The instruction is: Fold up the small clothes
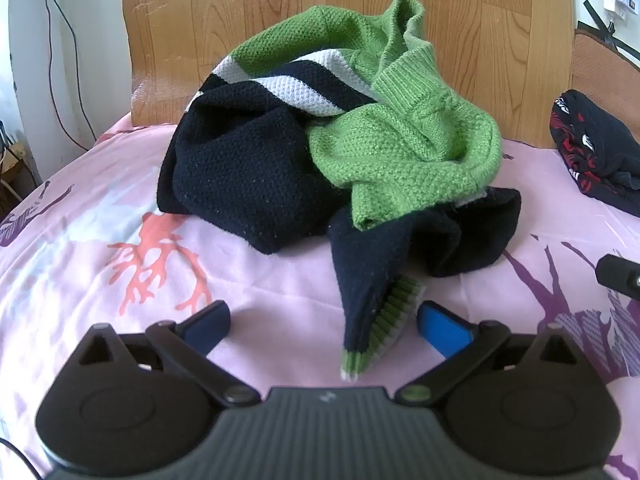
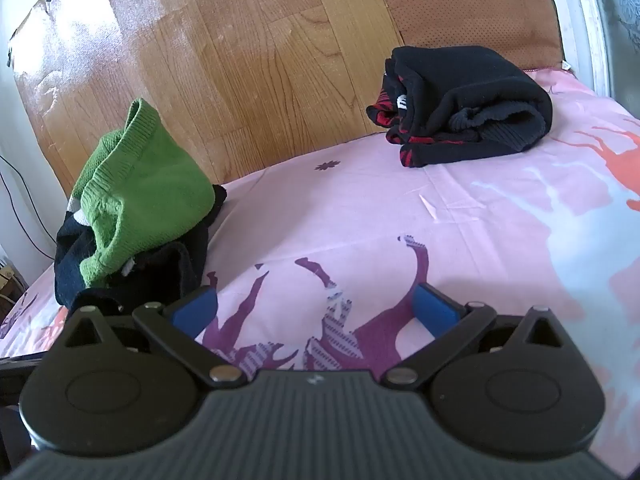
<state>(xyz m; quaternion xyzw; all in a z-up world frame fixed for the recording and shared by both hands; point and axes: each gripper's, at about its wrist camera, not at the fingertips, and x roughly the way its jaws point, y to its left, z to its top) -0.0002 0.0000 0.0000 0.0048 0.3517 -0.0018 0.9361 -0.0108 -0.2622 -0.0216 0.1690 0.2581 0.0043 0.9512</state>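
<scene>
A small knitted sweater [image 1: 332,132], green, navy and white striped, lies crumpled in a heap on the pink bedsheet [image 1: 120,208]. One navy sleeve with a green ribbed cuff [image 1: 372,332] trails toward me and reaches in between the blue pads of my left gripper [image 1: 323,322], which stands wide open without pressing on it. In the right wrist view the same sweater [image 2: 136,208] sits at the left. My right gripper [image 2: 316,306] is open over bare sheet, nothing between its fingers.
A black and red garment [image 2: 464,108] lies bundled at the far right by the wooden headboard [image 2: 240,64], also seen as a dark bundle [image 1: 592,148] in the left view. A brown cushion [image 2: 472,12] leans behind it. Cables hang at the left wall [image 1: 60,60].
</scene>
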